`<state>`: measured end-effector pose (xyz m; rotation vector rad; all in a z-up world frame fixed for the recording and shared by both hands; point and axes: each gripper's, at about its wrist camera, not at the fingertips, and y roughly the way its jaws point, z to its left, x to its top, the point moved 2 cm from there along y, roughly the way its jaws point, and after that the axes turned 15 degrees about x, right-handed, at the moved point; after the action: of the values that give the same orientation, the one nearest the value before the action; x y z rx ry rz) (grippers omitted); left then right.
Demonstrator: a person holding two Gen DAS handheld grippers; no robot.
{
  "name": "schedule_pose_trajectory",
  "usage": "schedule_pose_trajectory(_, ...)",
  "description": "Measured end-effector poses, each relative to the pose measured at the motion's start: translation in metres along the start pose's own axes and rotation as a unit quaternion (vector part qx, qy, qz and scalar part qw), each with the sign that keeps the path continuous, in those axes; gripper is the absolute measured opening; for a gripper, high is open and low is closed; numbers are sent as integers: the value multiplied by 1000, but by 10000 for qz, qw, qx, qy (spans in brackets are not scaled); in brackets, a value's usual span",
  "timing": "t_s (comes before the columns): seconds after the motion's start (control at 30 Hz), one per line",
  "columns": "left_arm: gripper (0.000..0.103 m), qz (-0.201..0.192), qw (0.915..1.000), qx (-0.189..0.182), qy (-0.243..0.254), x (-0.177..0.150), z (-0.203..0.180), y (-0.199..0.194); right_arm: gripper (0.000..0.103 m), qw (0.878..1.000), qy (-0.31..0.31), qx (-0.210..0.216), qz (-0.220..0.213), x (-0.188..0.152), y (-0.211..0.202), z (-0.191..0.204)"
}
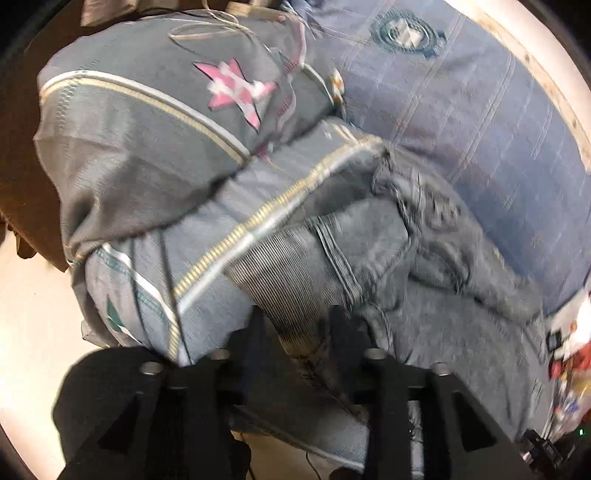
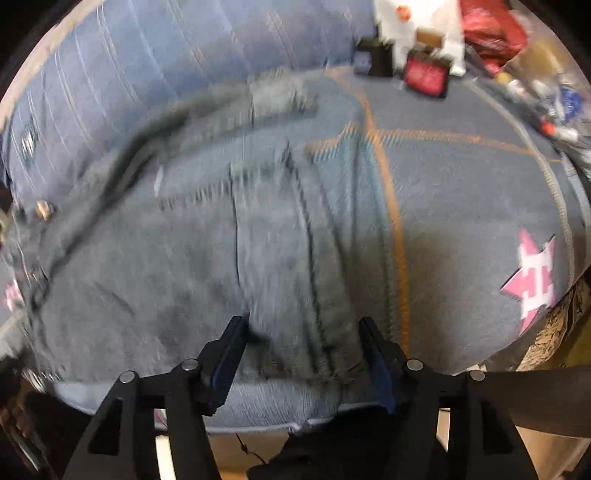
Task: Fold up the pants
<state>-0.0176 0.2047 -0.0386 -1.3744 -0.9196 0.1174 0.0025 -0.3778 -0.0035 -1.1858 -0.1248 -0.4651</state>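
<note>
Pants bunched on the blue bedspread, left gripper pinching a fold

Pants (image 1: 369, 251) of grey-blue denim, heaped in loose folds over a padded surface, spread on a blue cover (image 1: 461, 110) with pale stitched lines and a round dark emblem (image 1: 402, 33). Left gripper (image 1: 295, 332) low in its own view, black fingers (image 1: 255, 332) drawn close together with a ribbed grey band of the denim caught between them; band rising out of the tips toward the waist area, seam with thick stitching just beside it. Zip tape (image 1: 258, 221) in pale gold teeth running diagonally across the folds, a second length arcing over the darker upper lobe. Pink star patch (image 1: 240, 88) on that darker grey lobe, up and to the left of the pinched fold. Pale floor or wall at lower left, too blown out to tell which.

Right gripper (image 2: 303, 332) set wide apart, blue-padded fingers (image 2: 232, 347) straddling a vertical seam of the pants (image 2: 258, 240) near their lower edge; nothing clamped, cloth only lying between the tips, contact not clear through the blur. Orange stitching line (image 2: 391, 206) crossing the fabric to the right of the seam, another pink star patch (image 2: 532, 273) far right near the edge. Red-and-black box (image 2: 424, 74) and mixed clutter (image 2: 517, 55) at upper right, well apart from the grippers, blurred beyond naming. Blue cover (image 2: 147, 55) again behind the denim at upper left.
</note>
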Motion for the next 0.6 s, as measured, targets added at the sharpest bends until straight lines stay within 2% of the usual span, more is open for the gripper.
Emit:
schedule_pose_trajectory(0.03,58,-158,9999,-3,42,4,-2,-7,70,9998,32,-13,-190,6,-8,0)
schedule_pose_trajectory(0.07,61,-367,9992,-31,137,7,-7,-16,71,9989,25,19,-472,17,-19,2)
schedule_pose_trajectory(0.13,68,-693,9968,-137,370,12,-20,-29,71,9973,-65,167,-714,38,-27,9)
schedule_pose_trajectory(0.23,70,-911,9914,-424,839,16,-54,-34,71,9971,-322,340,-595,73,-6,20)
schedule_pose_trajectory(0.3,71,-905,9883,-477,1133,12,-71,-28,71,9978,-531,119,-388,89,18,24)
schedule_pose_trajectory(0.33,71,-853,9866,-429,1324,7,-78,-20,67,9981,-553,40,-261,93,30,23)
schedule_pose_trajectory(0.4,71,-733,9830,-277,1658,0,-91,-3,49,9978,-614,-214,95,100,58,19)
schedule_pose_trajectory(0.43,71,-588,9813,-78,1831,-5,-96,11,42,9974,-608,-313,228,99,66,15)
schedule_pose_trajectory(0.5,71,-497,9775,177,2040,-14,-99,29,24,9949,-867,-451,241,99,66,22)
schedule_pose_trajectory(0.57,75,-478,9768,282,2069,-17,-96,40,21,9910,-1185,-601,183,97,58,31)
schedule_pose_trajectory(0.6,78,-507,9777,232,2027,-16,-95,42,21,9858,-1462,-829,64,99,54,41)
